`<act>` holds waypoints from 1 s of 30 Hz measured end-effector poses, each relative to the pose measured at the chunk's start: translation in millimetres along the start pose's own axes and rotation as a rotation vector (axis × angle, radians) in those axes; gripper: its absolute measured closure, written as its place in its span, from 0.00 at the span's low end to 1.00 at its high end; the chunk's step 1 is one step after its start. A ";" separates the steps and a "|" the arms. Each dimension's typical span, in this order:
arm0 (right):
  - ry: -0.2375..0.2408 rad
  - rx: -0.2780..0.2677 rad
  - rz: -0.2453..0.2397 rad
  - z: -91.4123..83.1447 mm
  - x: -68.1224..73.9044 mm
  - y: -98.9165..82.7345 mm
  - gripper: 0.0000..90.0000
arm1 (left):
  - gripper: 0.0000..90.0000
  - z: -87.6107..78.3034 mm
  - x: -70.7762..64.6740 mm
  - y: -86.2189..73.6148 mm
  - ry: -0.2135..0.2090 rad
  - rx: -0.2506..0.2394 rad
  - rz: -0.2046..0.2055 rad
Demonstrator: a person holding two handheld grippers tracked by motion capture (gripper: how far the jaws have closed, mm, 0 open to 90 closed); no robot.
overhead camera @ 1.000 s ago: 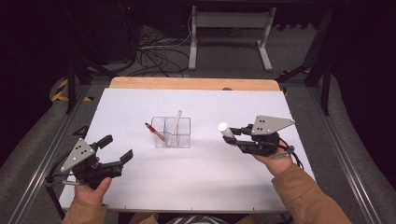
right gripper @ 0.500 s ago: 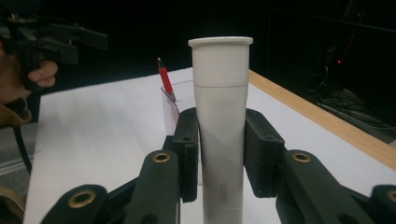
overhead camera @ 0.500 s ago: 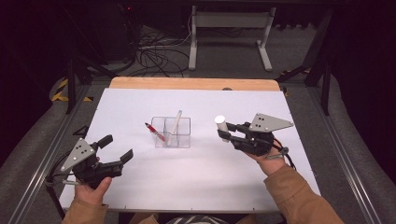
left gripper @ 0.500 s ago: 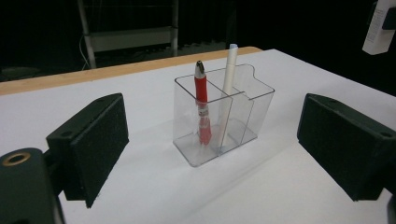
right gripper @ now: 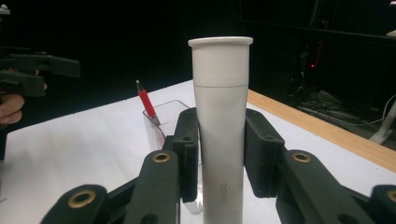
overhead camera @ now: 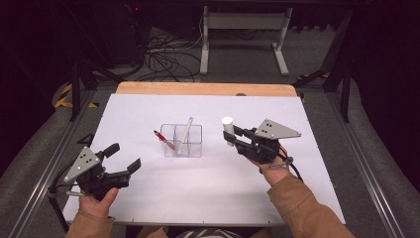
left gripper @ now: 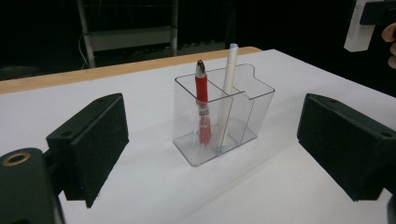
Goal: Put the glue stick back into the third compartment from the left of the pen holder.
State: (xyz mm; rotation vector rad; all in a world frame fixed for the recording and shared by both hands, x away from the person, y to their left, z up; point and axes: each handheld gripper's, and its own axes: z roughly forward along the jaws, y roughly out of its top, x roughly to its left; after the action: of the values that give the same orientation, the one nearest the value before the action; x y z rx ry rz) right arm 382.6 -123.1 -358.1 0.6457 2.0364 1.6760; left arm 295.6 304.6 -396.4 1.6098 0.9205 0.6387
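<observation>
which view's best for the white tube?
Right gripper view: the white tube stands upright, close, clamped between the jaws. High view shows it small beside the organizer; left gripper view catches a corner.

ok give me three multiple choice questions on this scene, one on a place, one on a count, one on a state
1. Where is the red pen?
A. flat on the table
B. in the clear plastic organizer
C. in the left gripper

2. How many pens stand in the organizer?
A. one
B. two
C. four

3. What state is the right gripper in?
A. open, holding nothing
B. resting on the table
C. shut on the white glue stick

1 B: it stands in one compartment.
2 B: the red pen and a white pen.
3 C: both jaws press its sides.
</observation>
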 end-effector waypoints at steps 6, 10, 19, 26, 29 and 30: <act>-0.030 -0.012 0.016 9.4 5.3 -0.6 0.77 | 0.11 0.6 0.1 0.4 -0.001 0.000 -0.002; -0.037 -0.026 0.014 14.2 6.7 -0.7 0.77 | 0.11 1.3 0.7 0.1 -0.006 0.003 -0.002; -0.042 -0.049 -0.004 26.6 9.8 -3.9 0.77 | 0.11 1.9 0.8 -0.6 -0.006 0.004 -0.009; -0.018 -0.073 -0.015 42.4 12.2 -7.1 0.77 | 0.11 2.2 1.2 -0.9 -0.005 0.002 -0.006; -0.006 -0.072 -0.014 48.9 13.0 -7.9 0.77 | 0.11 2.2 1.6 -1.3 -0.005 0.003 -0.008; -0.001 -0.072 -0.013 50.9 13.4 -8.3 0.77 | 0.11 2.2 1.7 -1.3 -0.006 0.004 -0.009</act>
State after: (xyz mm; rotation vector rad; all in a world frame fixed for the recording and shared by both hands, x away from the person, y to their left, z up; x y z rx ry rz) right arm 401.2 -76.5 -375.9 0.6080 1.9653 1.7332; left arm 298.0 304.9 -398.3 1.6098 0.9244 0.6260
